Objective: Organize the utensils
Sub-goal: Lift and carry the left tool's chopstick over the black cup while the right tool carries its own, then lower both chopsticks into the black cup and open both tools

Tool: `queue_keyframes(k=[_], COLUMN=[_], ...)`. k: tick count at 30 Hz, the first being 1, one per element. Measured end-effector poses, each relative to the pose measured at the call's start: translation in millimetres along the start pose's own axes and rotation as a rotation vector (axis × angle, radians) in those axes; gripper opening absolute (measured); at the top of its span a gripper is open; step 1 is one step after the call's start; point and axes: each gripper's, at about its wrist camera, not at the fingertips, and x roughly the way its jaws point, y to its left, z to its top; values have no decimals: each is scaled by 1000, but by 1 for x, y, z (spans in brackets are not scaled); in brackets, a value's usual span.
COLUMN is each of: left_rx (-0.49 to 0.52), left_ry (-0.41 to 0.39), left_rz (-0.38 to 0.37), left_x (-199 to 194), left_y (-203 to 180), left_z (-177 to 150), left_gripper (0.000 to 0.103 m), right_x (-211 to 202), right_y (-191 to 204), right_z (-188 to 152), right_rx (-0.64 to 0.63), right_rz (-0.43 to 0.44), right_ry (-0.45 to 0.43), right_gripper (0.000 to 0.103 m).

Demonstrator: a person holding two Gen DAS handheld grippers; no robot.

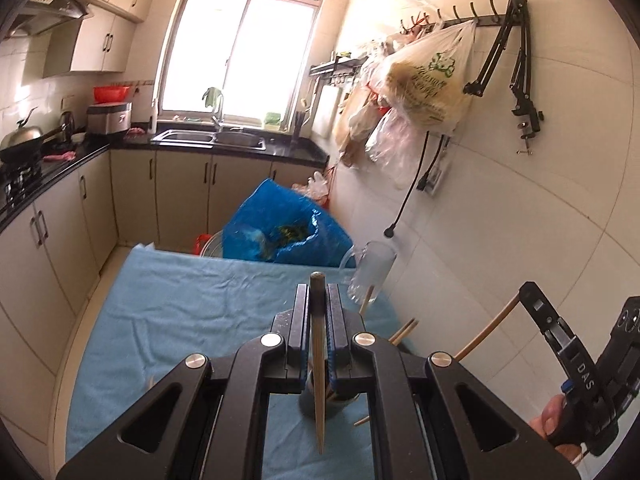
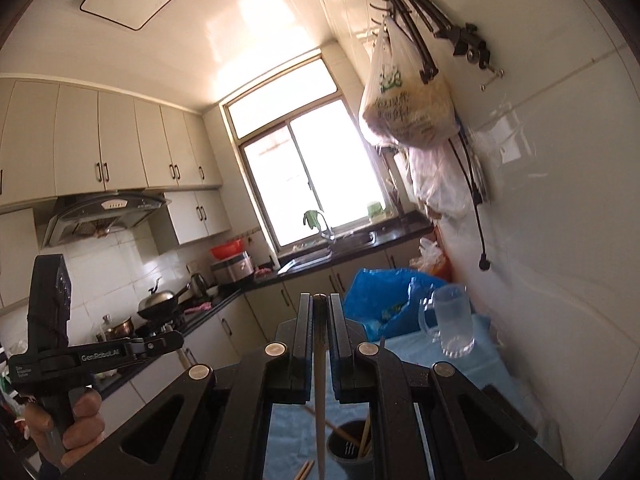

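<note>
My left gripper (image 1: pixel 318 294) is shut on a wooden chopstick (image 1: pixel 319 360) that hangs down over a dark utensil cup (image 1: pixel 308 404) on the blue cloth (image 1: pixel 180 312). My right gripper (image 2: pixel 319 306) is shut on another chopstick (image 2: pixel 320 392), held above the table; the same cup (image 2: pixel 348 446), with several chopsticks in it, sits below to the right. Loose chopsticks (image 1: pixel 404 330) lie on the cloth, and others show in the right wrist view (image 2: pixel 305 470). The right gripper also shows in the left wrist view (image 1: pixel 568 344) holding its chopstick (image 1: pixel 486 330). The left gripper body shows at the left of the right wrist view (image 2: pixel 96 354).
A clear glass mug (image 1: pixel 372 272) stands at the table's far right, also in the right wrist view (image 2: pixel 454 320). A blue plastic bag (image 1: pixel 280 228) sits behind the table. Bags (image 1: pixel 424 80) hang on the tiled right wall. Kitchen counter and cabinets (image 1: pixel 48 216) run along the left.
</note>
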Motion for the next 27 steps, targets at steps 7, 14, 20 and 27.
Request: queue_keyframes(k=[7, 14, 20, 27], left_rx=[-18, -42, -53, -61], left_ry=[-36, -10, 63, 115], left_rz=[-14, 2, 11, 24], left_x=[33, 80, 111, 123], left_y=[-12, -9, -2, 6], left_z=[23, 17, -1, -12], left_gripper=[7, 7, 7, 7], right_x=[19, 56, 79, 92], right_y=[-7, -25, -34, -41], right_z=[13, 0, -23, -39], right_rx=[-22, -23, -31, -21], right_rz=[-40, -76, -81, -77], right_ry=[-36, 3, 85, 151], right_gripper=[8, 8, 8, 9])
